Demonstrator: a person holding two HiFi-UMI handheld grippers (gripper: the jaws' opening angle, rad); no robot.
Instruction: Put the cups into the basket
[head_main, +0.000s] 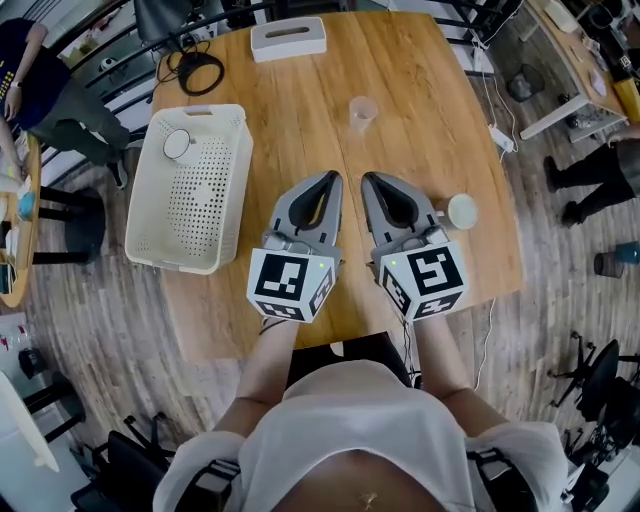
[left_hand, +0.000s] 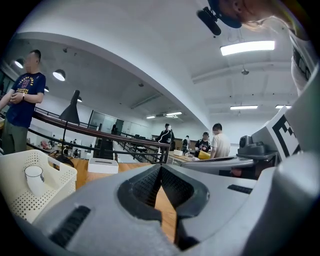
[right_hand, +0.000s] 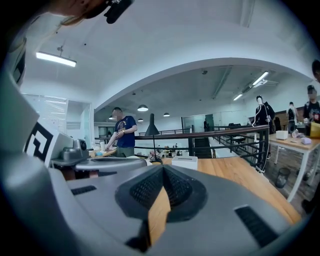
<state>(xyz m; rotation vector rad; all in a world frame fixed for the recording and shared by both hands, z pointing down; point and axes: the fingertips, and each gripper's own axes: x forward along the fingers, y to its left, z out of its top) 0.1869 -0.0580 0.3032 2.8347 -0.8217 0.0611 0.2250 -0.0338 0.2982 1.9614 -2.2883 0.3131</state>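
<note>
A white perforated basket (head_main: 215, 215) stands on the left of the wooden table (head_main: 400, 80), with a white cup (head_main: 177, 144) in its far corner. A clear cup (head_main: 362, 114) stands upright mid-table, ahead of both grippers. Another white cup (head_main: 462, 211) sits just right of my right gripper (head_main: 372, 180). My left gripper (head_main: 330, 178) lies beside it near the table's front. Both are shut with nothing between the jaws. In the left gripper view the basket (left_hand: 20, 200) and its cup (left_hand: 35, 179) are at the left, beyond the closed tips of my left gripper (left_hand: 160, 167). My right gripper (right_hand: 162, 167) points along the table.
A white rectangular box (head_main: 288, 39) sits at the table's far edge, with a black lamp base and cable (head_main: 200, 72) at the far left corner. People stand to the left (head_main: 40, 80) and right (head_main: 600, 170) of the table. A power strip (head_main: 500, 137) hangs at the right edge.
</note>
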